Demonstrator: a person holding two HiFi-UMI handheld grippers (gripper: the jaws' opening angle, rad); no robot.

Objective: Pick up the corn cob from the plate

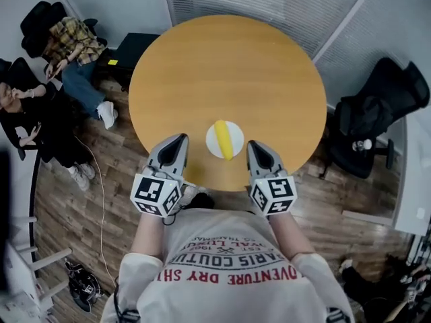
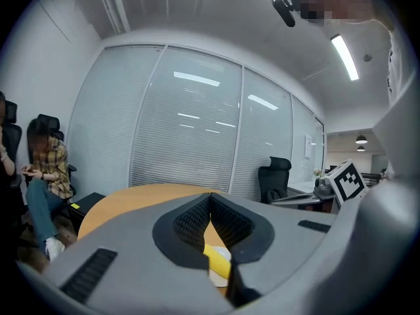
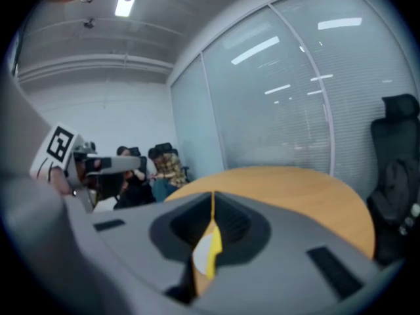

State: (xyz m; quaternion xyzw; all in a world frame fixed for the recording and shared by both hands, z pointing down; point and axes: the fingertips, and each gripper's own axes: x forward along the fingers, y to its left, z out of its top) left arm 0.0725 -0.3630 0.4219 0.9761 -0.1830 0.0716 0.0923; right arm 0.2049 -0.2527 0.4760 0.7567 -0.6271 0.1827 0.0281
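Note:
A yellow corn cob (image 1: pixel 223 140) lies on a small white plate (image 1: pixel 237 134) near the front edge of a round wooden table (image 1: pixel 229 73). My left gripper (image 1: pixel 180 138) sits just left of the plate and my right gripper (image 1: pixel 254 145) just right of it, both over the table's near rim. Neither touches the cob. In the left gripper view the jaws (image 2: pixel 210 197) meet at the tips, with the cob (image 2: pixel 218 261) seen through the gap behind them. The right gripper (image 3: pixel 212 194) is also shut and empty, with the cob (image 3: pixel 213 251) and the plate (image 3: pixel 203 249) beyond it.
Seated people (image 1: pixel 71 52) and a black box (image 1: pixel 131 49) are on the floor left of the table. A black office chair (image 1: pixel 377 120) stands at the right. Glass walls with blinds (image 1: pixel 269 2) run behind the table.

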